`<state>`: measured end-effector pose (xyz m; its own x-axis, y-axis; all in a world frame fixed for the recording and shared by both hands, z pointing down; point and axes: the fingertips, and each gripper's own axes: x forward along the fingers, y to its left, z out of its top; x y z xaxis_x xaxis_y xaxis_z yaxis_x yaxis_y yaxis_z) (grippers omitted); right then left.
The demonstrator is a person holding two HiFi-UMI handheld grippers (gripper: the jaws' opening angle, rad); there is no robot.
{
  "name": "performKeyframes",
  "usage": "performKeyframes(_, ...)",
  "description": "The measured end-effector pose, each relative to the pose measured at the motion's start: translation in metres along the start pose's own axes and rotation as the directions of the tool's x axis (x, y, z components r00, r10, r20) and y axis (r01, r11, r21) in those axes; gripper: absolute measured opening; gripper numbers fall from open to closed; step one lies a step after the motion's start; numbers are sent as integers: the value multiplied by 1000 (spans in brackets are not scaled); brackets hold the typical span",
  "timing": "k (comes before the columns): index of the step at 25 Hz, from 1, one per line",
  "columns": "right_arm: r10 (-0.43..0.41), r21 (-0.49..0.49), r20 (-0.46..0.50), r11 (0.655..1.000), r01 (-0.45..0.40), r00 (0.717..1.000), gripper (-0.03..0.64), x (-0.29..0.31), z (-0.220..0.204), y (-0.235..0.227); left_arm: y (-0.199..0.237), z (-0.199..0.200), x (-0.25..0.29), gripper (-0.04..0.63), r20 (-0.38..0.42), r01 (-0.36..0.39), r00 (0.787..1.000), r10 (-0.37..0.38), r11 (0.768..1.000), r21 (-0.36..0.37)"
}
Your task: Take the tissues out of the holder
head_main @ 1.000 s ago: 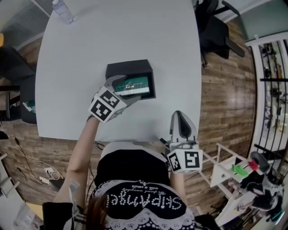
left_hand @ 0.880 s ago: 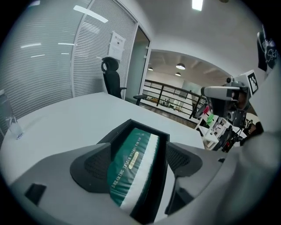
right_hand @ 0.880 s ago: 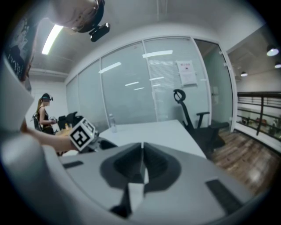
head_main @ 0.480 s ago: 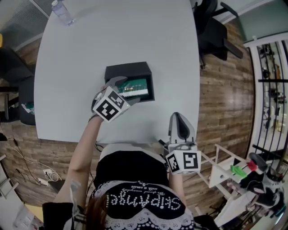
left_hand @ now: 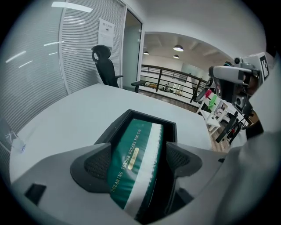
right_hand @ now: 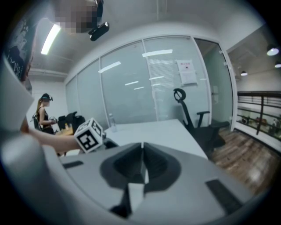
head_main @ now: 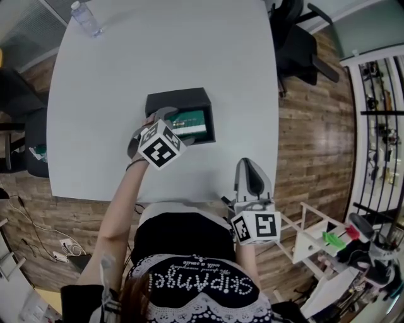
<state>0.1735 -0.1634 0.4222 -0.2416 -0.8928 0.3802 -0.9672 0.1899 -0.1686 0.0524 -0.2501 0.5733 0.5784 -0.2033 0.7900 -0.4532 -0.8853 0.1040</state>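
Note:
A black open-topped holder point(head_main: 170, 99) stands on the white table point(head_main: 158, 50). Inside it lies a green tissue pack point(head_main: 192, 120) with a white stripe. My left gripper point(head_main: 173, 126) reaches into the holder from the near side. In the left gripper view its fingers point(left_hand: 99, 165) are closed on the near end of the tissue pack point(left_hand: 134, 149), which slants up over the holder's rim point(left_hand: 151, 117). My right gripper point(head_main: 250, 164) is shut and empty, held off the table's near edge by the person's body. Its closed jaws point(right_hand: 142, 169) point across the table.
A water bottle point(head_main: 84, 17) stands at the table's far left corner. Black office chairs point(head_main: 297, 38) sit at the far right, another point(head_main: 19, 94) at the left. A white rack point(head_main: 322, 243) stands on the wooden floor to the right.
My left gripper has edged right and a little farther over the holder, covering more of the green pack. The right gripper has hardly moved.

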Motion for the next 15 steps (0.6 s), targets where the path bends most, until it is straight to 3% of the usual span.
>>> performKeyframes(8,0,10,-2,1000,0,1000,35,2,1,0,-2,-1,2,388,-54,49,997,-49,999,8)
performKeyframes(15,0,32,-9,999,0,1000,35,4,-3,-3,0,-4,8,387,-73,33,997,-33,999,6)
